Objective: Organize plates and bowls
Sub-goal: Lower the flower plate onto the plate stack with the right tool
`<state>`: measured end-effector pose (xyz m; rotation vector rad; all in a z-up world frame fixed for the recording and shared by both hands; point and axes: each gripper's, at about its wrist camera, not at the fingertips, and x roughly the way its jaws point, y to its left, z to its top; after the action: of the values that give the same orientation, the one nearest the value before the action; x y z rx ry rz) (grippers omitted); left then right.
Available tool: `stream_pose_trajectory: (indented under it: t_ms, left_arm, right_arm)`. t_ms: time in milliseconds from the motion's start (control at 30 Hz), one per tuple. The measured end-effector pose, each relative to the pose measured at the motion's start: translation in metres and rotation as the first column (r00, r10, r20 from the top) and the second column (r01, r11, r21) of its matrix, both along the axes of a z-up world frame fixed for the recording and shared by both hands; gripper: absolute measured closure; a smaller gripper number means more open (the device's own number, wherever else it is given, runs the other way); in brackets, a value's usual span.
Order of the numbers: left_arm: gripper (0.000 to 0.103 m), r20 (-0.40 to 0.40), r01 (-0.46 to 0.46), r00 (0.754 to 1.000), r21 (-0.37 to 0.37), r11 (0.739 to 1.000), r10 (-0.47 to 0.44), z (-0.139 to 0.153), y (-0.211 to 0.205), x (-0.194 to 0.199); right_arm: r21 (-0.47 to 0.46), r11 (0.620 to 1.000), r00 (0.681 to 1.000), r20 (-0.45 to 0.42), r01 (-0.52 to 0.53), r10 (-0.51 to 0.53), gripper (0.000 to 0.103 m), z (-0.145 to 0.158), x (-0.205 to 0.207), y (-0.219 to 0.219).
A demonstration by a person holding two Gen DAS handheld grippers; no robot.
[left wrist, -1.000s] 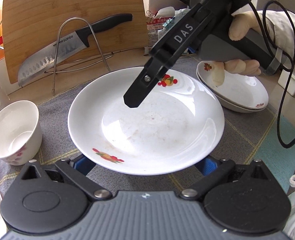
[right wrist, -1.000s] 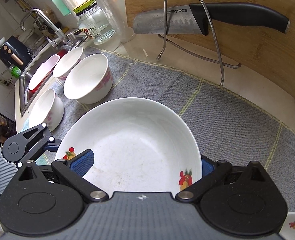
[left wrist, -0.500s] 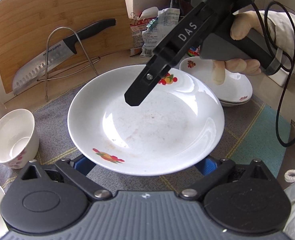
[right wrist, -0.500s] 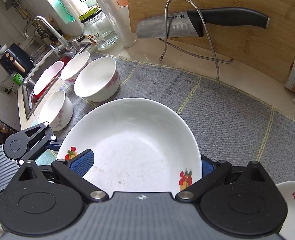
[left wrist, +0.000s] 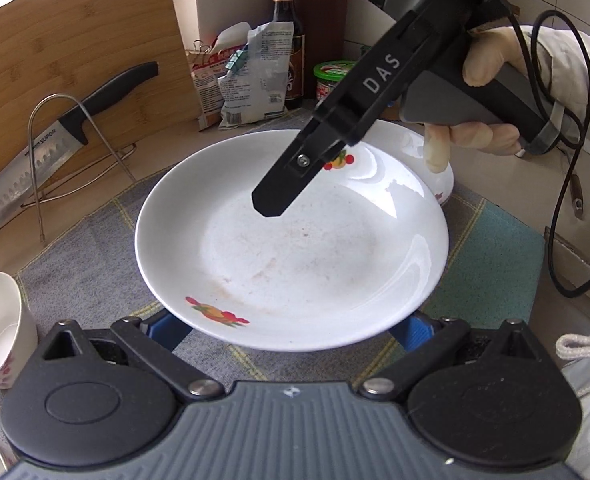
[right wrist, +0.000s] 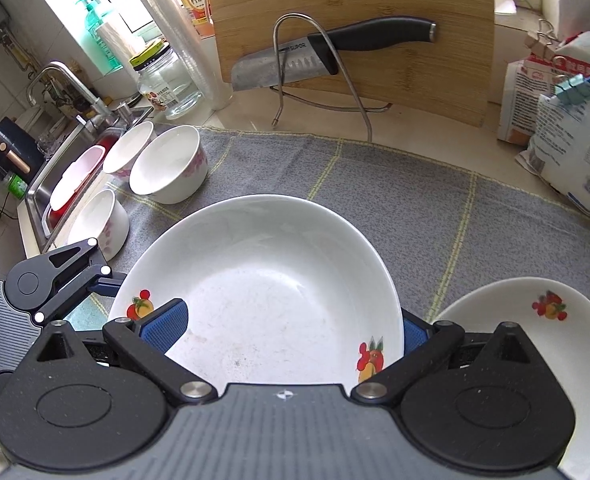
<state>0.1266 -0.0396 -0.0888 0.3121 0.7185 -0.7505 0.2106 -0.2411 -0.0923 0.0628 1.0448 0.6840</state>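
A white plate with fruit prints (left wrist: 295, 256) (right wrist: 271, 288) hangs above the grey mat (right wrist: 455, 208), carried by both grippers. My left gripper (left wrist: 289, 328) is shut on its near side, blue pads spread wide and tucked under the rim. Shut on the far rim is my right gripper (right wrist: 287, 326), one pad over the plate's inside and the other behind it. Its upper finger (left wrist: 283, 192) lies across the plate. A stack of matching plates (left wrist: 443, 184) (right wrist: 535, 340) sits on the mat just right of the carried plate. Three white bowls with pink flowers (right wrist: 171, 168) stand at the left.
A knife (right wrist: 315, 56) rests on a wire rack against an upright wooden cutting board (left wrist: 75, 60). Food packets (left wrist: 251, 72) and a bottle stand at the back. The sink (right wrist: 43, 184) lies left of the bowls. A gloved hand (left wrist: 483, 68) holds the right gripper; its cable hangs at the right.
Both grippers have carried the plate to the right. The stacked plates have come closer beside it, and the bowls and knife rack have slid left.
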Motion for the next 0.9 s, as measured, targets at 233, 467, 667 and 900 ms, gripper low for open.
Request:
stream_pose_trajectory:
  t_ms: [233, 467, 667, 900]
  left_arm:
    - [0.002, -0.007, 0.082, 0.997, 0.002, 0.997, -0.082, 0.002, -0.023, 0.000]
    - [0.002, -0.013, 0.157, 0.988, 0.013, 0.988, -0.156, 0.001, -0.050, 0.005]
    - [0.002, -0.023, 0.206, 0.978, 0.011, 0.978, -0.206, -0.002, -0.070, 0.009]
    - [0.002, -0.035, 0.247, 0.968, 0.016, 0.969, -0.247, -0.005, -0.092, 0.016]
  right_arm:
    - [0.000, 0.997, 0.997, -0.002, 0.083, -0.083, 0.000, -0.002, -0.015, -0.034]
    - [0.001, 0.988, 0.988, -0.012, 0.156, -0.156, 0.000, -0.007, -0.026, -0.066]
    - [0.001, 0.978, 0.978, -0.018, 0.209, -0.209, 0.000, -0.012, -0.032, -0.088]
    - [0.005, 0.966, 0.966, -0.031, 0.259, -0.258, 0.000, -0.019, -0.035, -0.111]
